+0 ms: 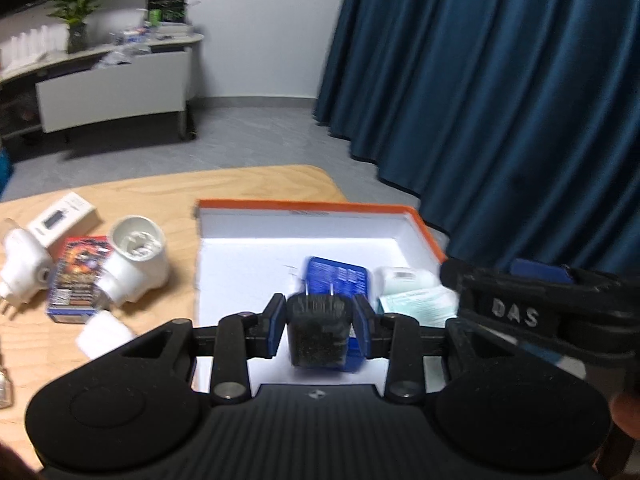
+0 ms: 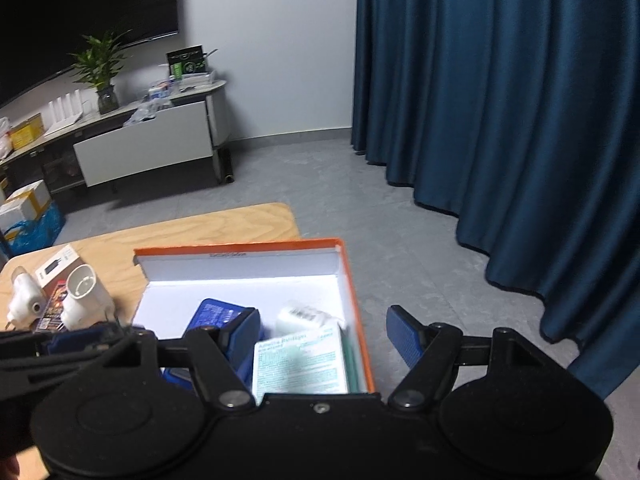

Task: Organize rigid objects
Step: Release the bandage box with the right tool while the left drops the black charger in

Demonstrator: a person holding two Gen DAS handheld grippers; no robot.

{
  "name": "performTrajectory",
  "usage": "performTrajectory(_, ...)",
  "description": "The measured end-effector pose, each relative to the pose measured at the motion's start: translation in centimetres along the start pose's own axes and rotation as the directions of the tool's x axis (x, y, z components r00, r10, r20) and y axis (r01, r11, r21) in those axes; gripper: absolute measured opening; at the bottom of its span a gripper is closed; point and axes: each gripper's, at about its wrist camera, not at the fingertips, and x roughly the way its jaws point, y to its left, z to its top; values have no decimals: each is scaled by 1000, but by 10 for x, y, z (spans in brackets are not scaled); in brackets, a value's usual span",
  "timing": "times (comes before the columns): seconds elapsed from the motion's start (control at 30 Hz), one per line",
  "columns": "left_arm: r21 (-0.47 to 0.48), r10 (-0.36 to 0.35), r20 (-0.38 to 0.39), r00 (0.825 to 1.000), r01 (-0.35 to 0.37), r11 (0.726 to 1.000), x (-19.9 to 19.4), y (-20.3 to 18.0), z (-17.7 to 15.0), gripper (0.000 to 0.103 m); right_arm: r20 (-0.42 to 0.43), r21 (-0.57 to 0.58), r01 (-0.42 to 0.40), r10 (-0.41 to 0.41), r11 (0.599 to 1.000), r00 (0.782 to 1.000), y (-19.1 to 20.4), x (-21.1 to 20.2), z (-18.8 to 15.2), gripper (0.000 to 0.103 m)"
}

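My left gripper (image 1: pixel 320 322) is shut on a black plug adapter (image 1: pixel 318 330), prongs pointing away, held over the white inside of an orange-rimmed box (image 1: pixel 424 226). In the box lie a blue packet (image 1: pixel 338 278), a white charger (image 1: pixel 402 278) and a pale green bandage box (image 1: pixel 416 302). My right gripper (image 2: pixel 326 340) stands open and empty above the box's right wall (image 2: pixel 354 300), over the bandage box (image 2: pixel 300 364); it also shows at the right in the left wrist view (image 1: pixel 516 312).
On the wooden table (image 1: pixel 248 188) left of the box lie two white pipe fittings (image 1: pixel 136 264), a colourful card pack (image 1: pixel 78 280), a white carton (image 1: pixel 64 216) and a small white block (image 1: pixel 105 338). A blue curtain (image 1: pixel 500 80) hangs right; a low cabinet (image 1: pixel 112 92) stands behind.
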Motion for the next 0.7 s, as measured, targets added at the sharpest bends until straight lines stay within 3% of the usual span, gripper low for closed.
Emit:
performTrajectory(0.07,6,-58,-5,998,58,998,-2,-3,-2,38,6,4,3,-3,1000,1000,-2,-3,1,85)
performTrajectory(0.23,17,-54,10,998,54,998,-9,-7,-5,44,10,-3,-2,2,1000,1000,-1,-9,1,86)
performTrajectory(0.33,4,-22,14,1000,22,1000,-12,-3,-6,53,12,0,-10,10,1000,1000,1,-13,1,86)
performTrajectory(0.7,-37,111,6,994,-111,993,-32,25,-5,68,-8,-23,-57,57,998,998,20,-22,-7,86)
